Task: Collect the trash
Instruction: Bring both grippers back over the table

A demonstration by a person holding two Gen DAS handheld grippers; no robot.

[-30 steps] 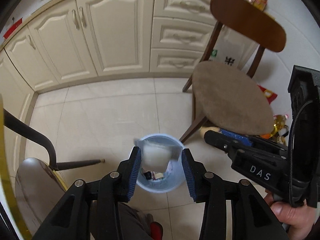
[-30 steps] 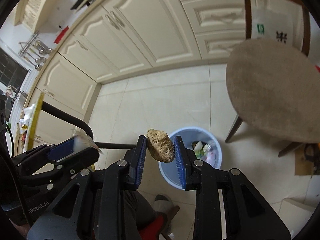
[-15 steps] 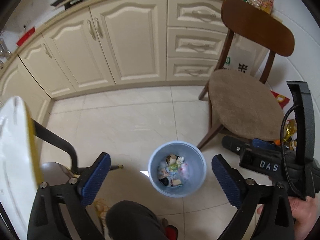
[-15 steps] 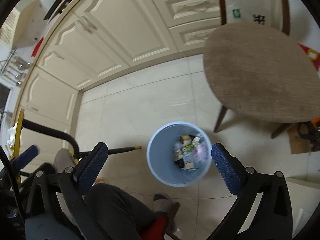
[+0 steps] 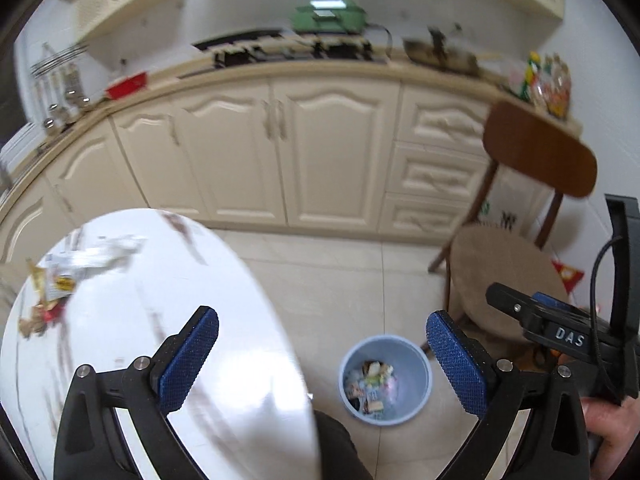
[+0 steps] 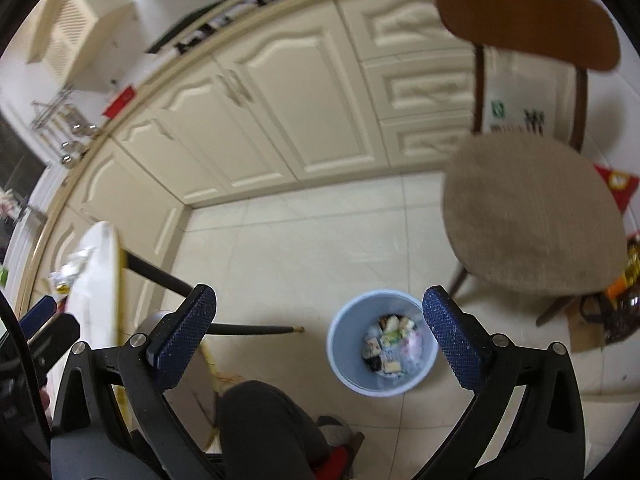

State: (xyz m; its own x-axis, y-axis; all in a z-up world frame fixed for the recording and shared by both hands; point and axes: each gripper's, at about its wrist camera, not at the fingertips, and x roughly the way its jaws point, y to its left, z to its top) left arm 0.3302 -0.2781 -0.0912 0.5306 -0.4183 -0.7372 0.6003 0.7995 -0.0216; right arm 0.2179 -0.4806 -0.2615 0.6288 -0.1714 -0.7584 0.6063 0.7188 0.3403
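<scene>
While both of my grippers are standing wide open with nothing between the blue pads, I am looking down at the bin (image 6: 382,342) on the tiled floor (image 6: 312,240). The left gripper (image 5: 322,354) is hanging over the edge of the white table (image 5: 168,288), where a few wrappers (image 5: 60,280) are lying near the far rim. The right gripper (image 6: 320,338) is hovering above the bin, which is holding mixed trash (image 6: 394,342). A chair (image 6: 532,216) is standing just beside the bin.
</scene>
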